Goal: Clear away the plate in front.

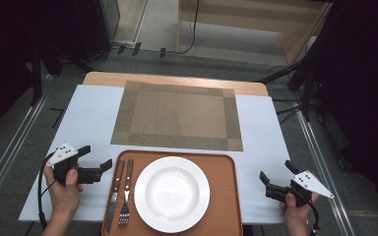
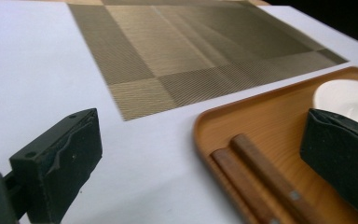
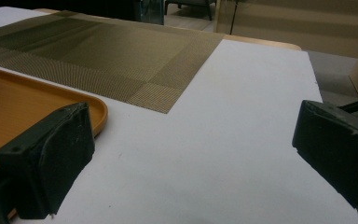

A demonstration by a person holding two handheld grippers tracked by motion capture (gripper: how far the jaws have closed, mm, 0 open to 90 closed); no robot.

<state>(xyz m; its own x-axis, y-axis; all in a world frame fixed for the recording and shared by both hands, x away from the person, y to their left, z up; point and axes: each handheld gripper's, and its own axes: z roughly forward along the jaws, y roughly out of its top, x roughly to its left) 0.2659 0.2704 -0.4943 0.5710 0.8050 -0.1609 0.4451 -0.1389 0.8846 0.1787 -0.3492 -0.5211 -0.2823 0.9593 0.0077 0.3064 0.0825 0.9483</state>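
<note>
Left gripper [image 1: 96, 156] agape | right gripper [image 1: 275, 173] agape | tray [image 1: 226, 196] between the 2

Table [image 1: 270, 132]: white top over a wooden board, the wood edge exposed along the far side at 12 o'clock. Floor [image 1: 216, 61]: grey carpet beyond the table. Metal floor rails [image 1: 10, 152] run along both flanks, at 9 and 3 o'clock. Light wooden furniture panel [image 1: 256, 19] at 1 o'clock, black cables [image 1: 192, 29] trailing before it. Dark stand legs [image 1: 305, 83] at 2 o'clock. Both outer margins lie in deep shadow; the centre is evenly lit.
</note>
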